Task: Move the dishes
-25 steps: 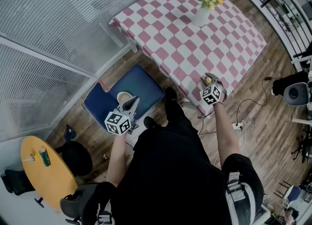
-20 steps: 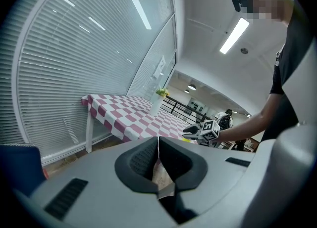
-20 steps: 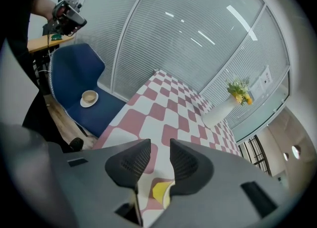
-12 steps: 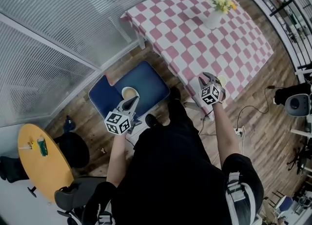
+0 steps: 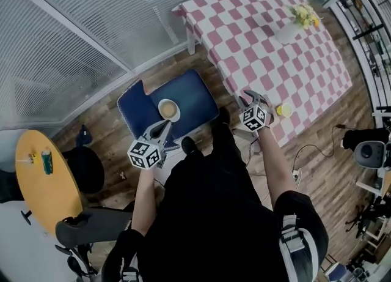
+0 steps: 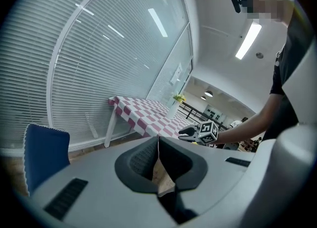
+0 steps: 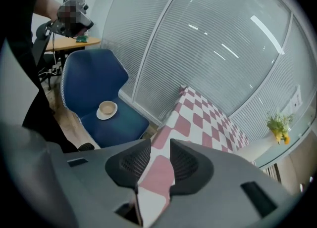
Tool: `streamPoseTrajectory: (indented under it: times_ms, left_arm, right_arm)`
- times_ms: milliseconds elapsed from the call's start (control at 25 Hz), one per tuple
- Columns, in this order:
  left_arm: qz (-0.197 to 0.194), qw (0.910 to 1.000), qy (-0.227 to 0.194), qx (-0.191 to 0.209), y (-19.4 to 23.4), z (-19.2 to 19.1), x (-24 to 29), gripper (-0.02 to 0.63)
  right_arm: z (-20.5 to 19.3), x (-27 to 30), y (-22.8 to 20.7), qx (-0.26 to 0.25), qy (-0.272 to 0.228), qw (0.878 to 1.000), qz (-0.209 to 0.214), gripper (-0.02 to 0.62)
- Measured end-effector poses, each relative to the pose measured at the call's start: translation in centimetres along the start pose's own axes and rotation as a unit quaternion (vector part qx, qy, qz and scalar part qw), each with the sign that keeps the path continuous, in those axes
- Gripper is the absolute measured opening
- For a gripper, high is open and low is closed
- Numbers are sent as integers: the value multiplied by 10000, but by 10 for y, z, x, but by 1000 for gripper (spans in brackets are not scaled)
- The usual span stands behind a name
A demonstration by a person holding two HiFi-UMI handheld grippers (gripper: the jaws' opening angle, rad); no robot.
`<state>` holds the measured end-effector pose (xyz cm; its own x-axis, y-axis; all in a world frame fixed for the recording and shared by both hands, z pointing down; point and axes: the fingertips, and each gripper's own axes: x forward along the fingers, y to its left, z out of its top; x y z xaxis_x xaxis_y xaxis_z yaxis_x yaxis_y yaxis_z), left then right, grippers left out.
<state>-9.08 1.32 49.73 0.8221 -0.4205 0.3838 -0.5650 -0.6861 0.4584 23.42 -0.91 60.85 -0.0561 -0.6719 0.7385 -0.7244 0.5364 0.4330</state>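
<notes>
A tan cup on a white saucer [image 5: 168, 109] [image 7: 107, 109] stands on the seat of a blue chair [image 5: 197, 100] [image 7: 94, 81]. A small yellow dish [image 5: 283, 110] lies near the edge of the pink-and-white checked table [image 5: 263, 42] [image 7: 198, 118]. My left gripper [image 5: 164, 126] [image 6: 158, 140] hovers just short of the cup, its jaws shut and empty. My right gripper [image 5: 247, 97] [image 7: 159, 145] hangs at the table's near corner, left of the yellow dish. It points toward the chair; its jaws have just been closing, still stand open, and nothing is between them.
A white vase of yellow flowers [image 5: 292, 30] [image 7: 279, 123] stands far back on the table. A yellow round table [image 5: 43, 183] with a green can [image 5: 47, 161] and a black stool [image 5: 85, 170] are at the left. White blinds run behind the chair.
The right gripper has drawn left, away from the yellow dish that was at its tips; the dish now lies on the table. The left gripper has shifted a little beside the cup.
</notes>
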Motion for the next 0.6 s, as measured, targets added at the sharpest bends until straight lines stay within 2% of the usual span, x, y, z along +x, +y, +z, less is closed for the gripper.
streamPoseTrajectory:
  times_ms: [280,600]
  left_arm:
    - [377,9988,-117,-298,22,-15,-29,25]
    - [665,9965,-207,-457,43,-27,-45,25]
  right_arm:
    - [45,35,42,-388,-187,9977,523,138]
    - [87,74,95,-857,-393,9892,1118,138]
